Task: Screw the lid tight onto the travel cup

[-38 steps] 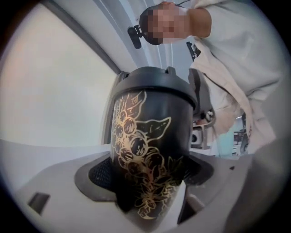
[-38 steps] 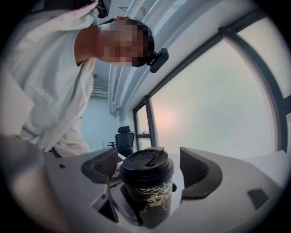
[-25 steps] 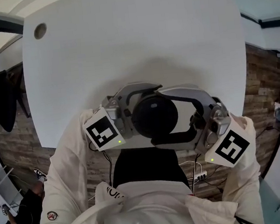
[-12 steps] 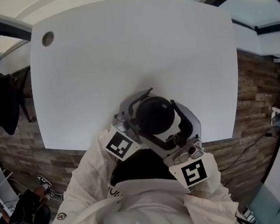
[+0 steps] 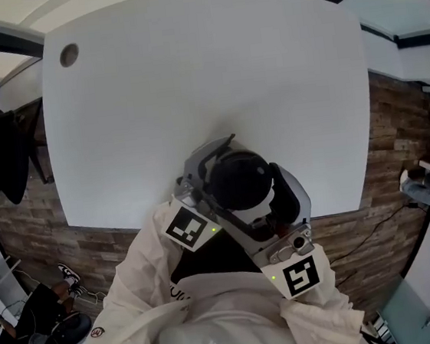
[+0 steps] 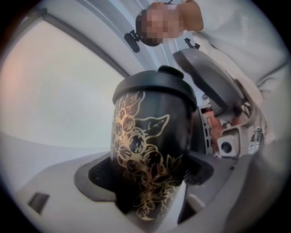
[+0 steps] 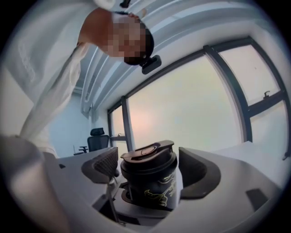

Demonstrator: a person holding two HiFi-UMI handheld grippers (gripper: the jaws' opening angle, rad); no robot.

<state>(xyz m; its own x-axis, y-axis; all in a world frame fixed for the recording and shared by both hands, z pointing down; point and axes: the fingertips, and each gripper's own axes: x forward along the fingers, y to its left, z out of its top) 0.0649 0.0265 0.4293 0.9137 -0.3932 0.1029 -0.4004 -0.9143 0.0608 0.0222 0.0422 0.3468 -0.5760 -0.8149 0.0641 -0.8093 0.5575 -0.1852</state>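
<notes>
Left gripper (image 6: 150,177) pinches the travel cup (image 6: 145,136), up near the table (image 5: 190,93) edge. Right gripper (image 7: 152,168) squeezes the lid (image 7: 146,155). It looks like the twisting step; next, turn the lid until it stops.

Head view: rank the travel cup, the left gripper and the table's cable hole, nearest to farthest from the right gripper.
1. travel cup, between the right gripper's jaws.
2. left gripper, holding the cup from the left.
3. cable hole, far-left corner of the table.
</notes>
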